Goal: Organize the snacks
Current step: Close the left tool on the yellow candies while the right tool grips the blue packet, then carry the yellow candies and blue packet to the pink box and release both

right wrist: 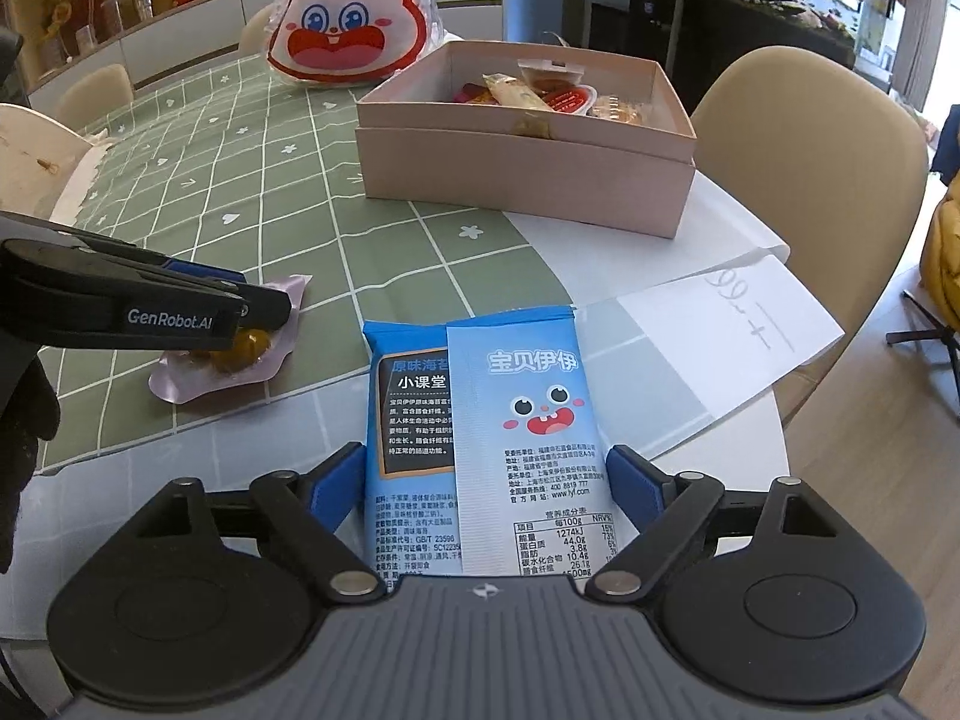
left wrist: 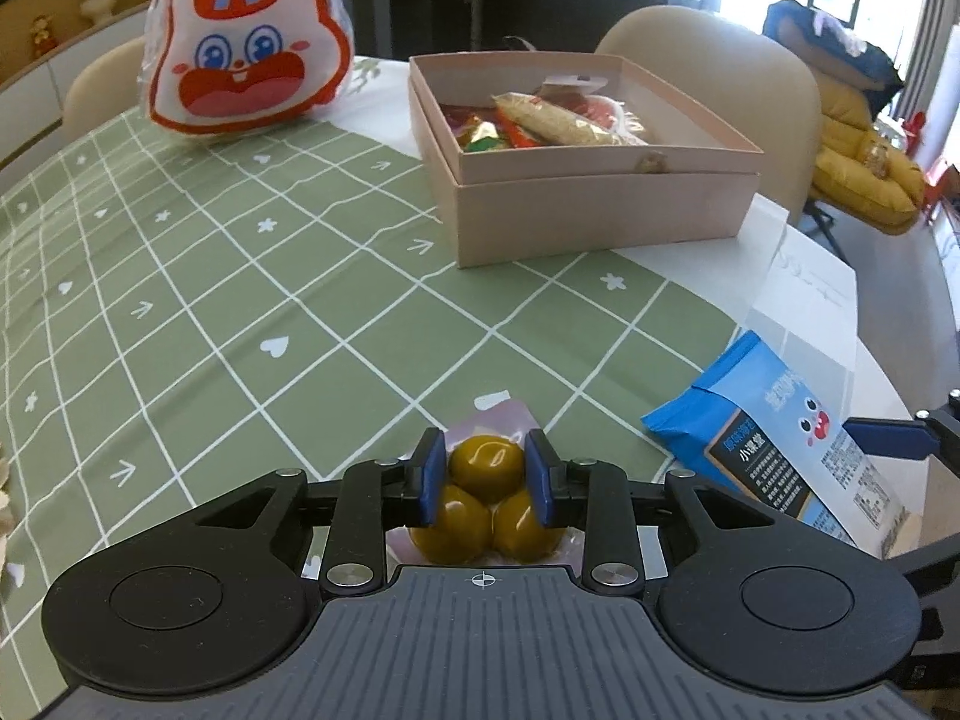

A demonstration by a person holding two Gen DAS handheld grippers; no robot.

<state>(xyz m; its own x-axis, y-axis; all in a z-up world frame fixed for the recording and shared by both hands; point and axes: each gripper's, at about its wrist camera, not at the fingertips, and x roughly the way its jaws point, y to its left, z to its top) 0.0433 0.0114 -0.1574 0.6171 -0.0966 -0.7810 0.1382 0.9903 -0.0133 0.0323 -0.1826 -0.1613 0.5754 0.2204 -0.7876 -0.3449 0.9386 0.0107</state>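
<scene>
Snacks gripped at the near edge of the table, box open further back.

Left gripper (left wrist: 486,474) is clamped on a pack of three yellow balls (left wrist: 485,501) lying on the green cloth (left wrist: 210,300) near the table's front edge. Right gripper (right wrist: 486,489) is spread wide around a blue packet (right wrist: 480,432), whose sides are just met by the pads; no firm squeeze can be confirmed. A pink box (right wrist: 528,180) holding snacks is seen toward the right edge, with a rabbit bag (right wrist: 351,18) at the far edge.

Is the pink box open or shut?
Open: the box has no lid on top, and snack packets show inside in both views.
</scene>
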